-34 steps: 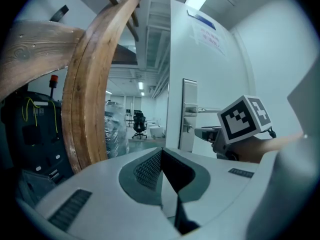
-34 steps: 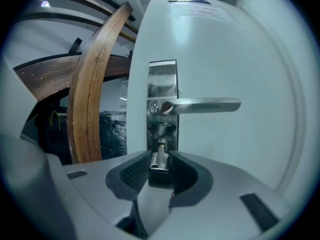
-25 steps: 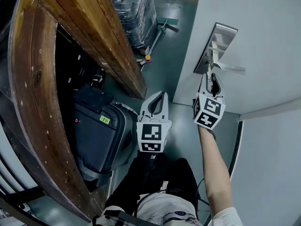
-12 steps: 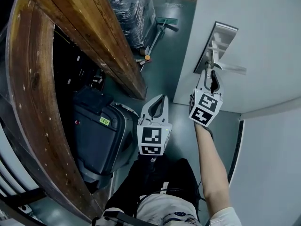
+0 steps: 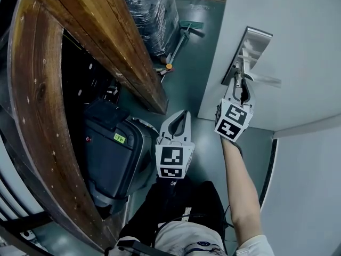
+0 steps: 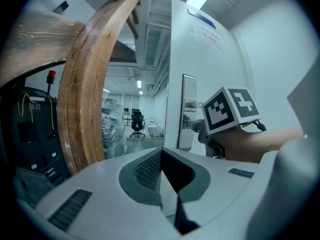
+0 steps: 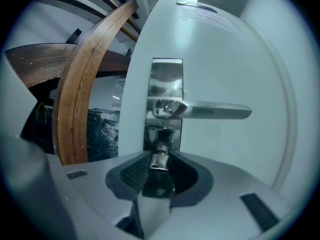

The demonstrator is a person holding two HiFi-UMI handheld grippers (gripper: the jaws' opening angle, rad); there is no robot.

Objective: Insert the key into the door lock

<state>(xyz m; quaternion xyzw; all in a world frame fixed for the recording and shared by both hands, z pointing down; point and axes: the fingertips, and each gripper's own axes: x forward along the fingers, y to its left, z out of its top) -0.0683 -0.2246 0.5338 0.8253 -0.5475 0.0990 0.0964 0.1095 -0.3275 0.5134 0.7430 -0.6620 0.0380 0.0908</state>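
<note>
A white door carries a tall metal lock plate with a lever handle. My right gripper is shut on a small silver key. The key points at the lock plate just under the handle, and its tip touches or nearly touches the lock. The keyhole itself is hidden behind the key. Lower and further left, away from the door, my left gripper hangs shut with nothing in it. In the left gripper view I see the right gripper's marker cube by the plate.
A curved wooden beam runs along the left. Below it stands a dark machine case. A wrapped pallet and a broom are on the green floor beyond the door's edge. The person's legs are below.
My right gripper has edged a little up and in towards the lock plate with the key. The left gripper has sunk slightly.
</note>
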